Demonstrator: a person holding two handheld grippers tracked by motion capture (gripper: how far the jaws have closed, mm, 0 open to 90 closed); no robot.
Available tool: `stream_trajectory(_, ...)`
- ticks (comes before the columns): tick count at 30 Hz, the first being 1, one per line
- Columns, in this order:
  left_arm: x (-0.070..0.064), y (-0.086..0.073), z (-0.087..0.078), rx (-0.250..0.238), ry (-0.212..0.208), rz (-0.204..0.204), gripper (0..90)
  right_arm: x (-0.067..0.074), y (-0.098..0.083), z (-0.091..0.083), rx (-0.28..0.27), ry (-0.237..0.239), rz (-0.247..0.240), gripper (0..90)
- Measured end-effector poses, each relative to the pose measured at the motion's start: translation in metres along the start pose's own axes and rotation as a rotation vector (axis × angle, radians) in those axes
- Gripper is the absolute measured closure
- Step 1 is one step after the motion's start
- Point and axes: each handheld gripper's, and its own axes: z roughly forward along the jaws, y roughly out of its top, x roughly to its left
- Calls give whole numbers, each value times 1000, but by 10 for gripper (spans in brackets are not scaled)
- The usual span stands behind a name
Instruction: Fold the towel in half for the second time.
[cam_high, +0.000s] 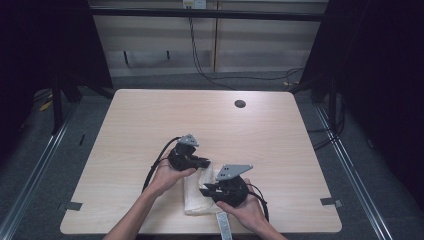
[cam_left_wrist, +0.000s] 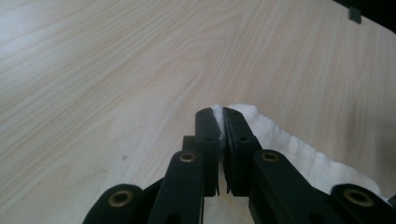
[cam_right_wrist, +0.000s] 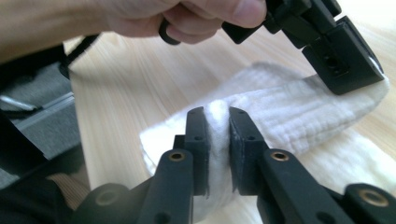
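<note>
White cloth (cam_high: 198, 192) lies folded on the wooden surface (cam_high: 150, 120) near its front edge. Beside the cloth's far corner, the left hand-held gripper (cam_left_wrist: 222, 122) pinches it tight. The right hand-held gripper (cam_right_wrist: 217, 122), tilted low, clasps a fold.

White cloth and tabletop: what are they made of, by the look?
White cloth: soft woven textile, likely cotton towel or gauze; matte, ribbed, fuzzy surface, folds limply between the left gripper and right gripper. Table: pale wood-grain top, probably laminate rather than solid wood; smooth, faint sheen, uniform printed-looking grain. Cannot be sure of either.
</note>
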Motion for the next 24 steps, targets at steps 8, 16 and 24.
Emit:
stream_trajectory(8, -2, 0, 13, 45, -12, 14, 824, -10, -21, -5, 62, -51, 19, 692)
stream_trajectory(16, -7, 3, 21, 28, -61, 3, 792, -15, -31, -15, 53, -68, 41, 587)
stream_trajectory(24, -14, 8, 22, -45, -74, 26, 725, -19, -31, -19, 43, -92, 56, 513)
